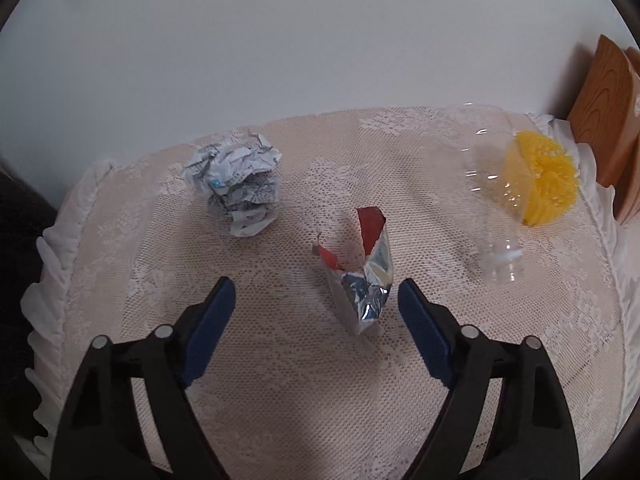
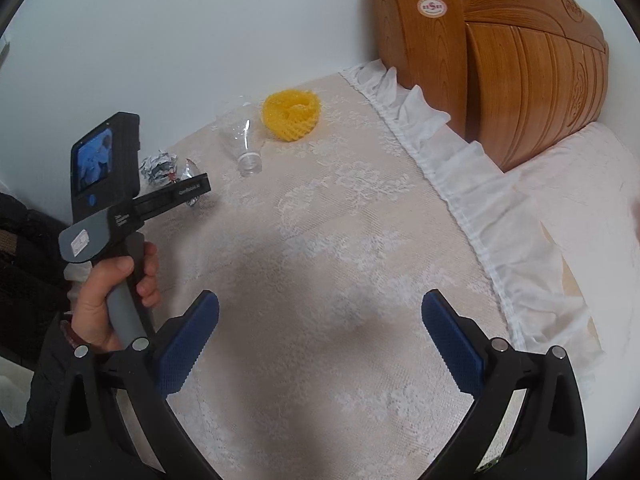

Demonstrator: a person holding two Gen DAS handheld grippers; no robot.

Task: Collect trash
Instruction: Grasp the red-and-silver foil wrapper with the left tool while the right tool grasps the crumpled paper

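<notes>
A torn silver and red foil wrapper (image 1: pixel 366 276) lies on the lace cloth (image 1: pixel 304 380), just ahead of my left gripper (image 1: pixel 316 288). The jaws stand apart around its near end without touching it. A crumpled printed paper ball (image 1: pixel 236 190) sits to the far left. A clear plastic bottle (image 1: pixel 494 204) lies on its side at the right, with a yellow foam fruit net (image 1: pixel 548 178) beside it. My right gripper (image 2: pixel 320 312) hangs open over bare cloth, nothing between its pads. In the right wrist view, the bottle (image 2: pixel 244 144), net (image 2: pixel 292 114) and paper ball (image 2: pixel 158 166) lie far off.
A person's hand (image 2: pixel 108 296) holds the left gripper's handle at the left of the right wrist view. A wooden headboard (image 2: pixel 500 52) stands at the right against the white wall. The cloth's white ruffled edge (image 2: pixel 452 160) borders a pale bedspread (image 2: pixel 580 200).
</notes>
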